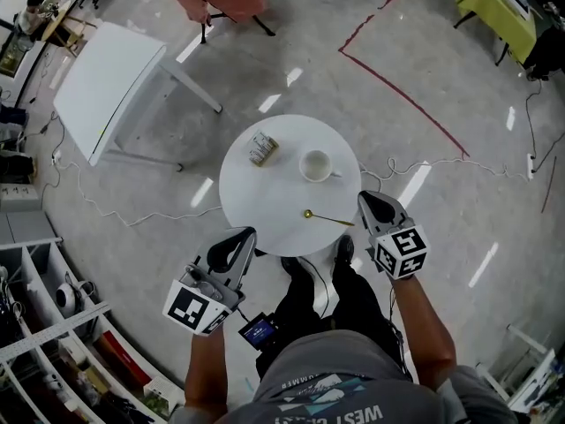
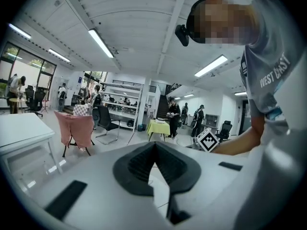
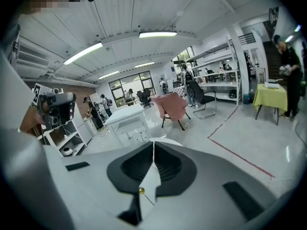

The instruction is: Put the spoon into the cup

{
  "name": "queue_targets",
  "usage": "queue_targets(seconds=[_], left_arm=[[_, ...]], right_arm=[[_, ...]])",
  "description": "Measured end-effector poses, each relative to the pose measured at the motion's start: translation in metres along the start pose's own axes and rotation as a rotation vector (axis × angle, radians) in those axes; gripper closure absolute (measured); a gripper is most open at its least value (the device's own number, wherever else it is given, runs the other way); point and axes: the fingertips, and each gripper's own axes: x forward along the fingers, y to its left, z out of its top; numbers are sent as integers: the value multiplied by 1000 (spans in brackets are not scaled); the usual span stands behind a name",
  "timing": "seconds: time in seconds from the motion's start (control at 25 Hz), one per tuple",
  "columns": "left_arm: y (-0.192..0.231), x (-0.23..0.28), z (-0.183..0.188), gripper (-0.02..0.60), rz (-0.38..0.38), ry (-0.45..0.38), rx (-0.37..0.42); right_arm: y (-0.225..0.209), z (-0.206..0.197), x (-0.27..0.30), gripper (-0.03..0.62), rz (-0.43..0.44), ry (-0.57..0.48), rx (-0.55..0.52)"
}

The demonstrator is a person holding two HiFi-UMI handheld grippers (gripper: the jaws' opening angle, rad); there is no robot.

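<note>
The slim gold metal spoon (image 1: pixel 328 219) lies on the round white desk (image 1: pixel 265 193) just left of the right tool (image 1: pixel 372 200), whose jaws are together and empty. Open them, then pinch the handle end. Left tool (image 1: pixel 242 237) likewise closed, empty.

grey shirt (image 2: pixel 276 73), "WEST COAST" across chest

The right gripper (image 3: pixel 153 143) has its jaws together, empty, above the gold spoon (image 3: pixel 141 190) on the white table (image 3: pixel 149 176).

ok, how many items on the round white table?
3: small patterned tin far left, white ceramic cup far right, thin gold spoon near the front edge; nothing seems hidden.
</note>
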Motion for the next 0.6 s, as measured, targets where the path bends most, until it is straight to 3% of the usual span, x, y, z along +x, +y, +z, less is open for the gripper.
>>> queue_targets(seconds=[0.4, 0.6], left_arm=[[-9, 9, -22, 581, -19, 54, -41], [-12, 8, -33, 581, -22, 85, -55]], right_arm=[[-20, -89, 22, 589, -3, 86, 175], [-28, -143, 30, 589, -25, 162, 213]])
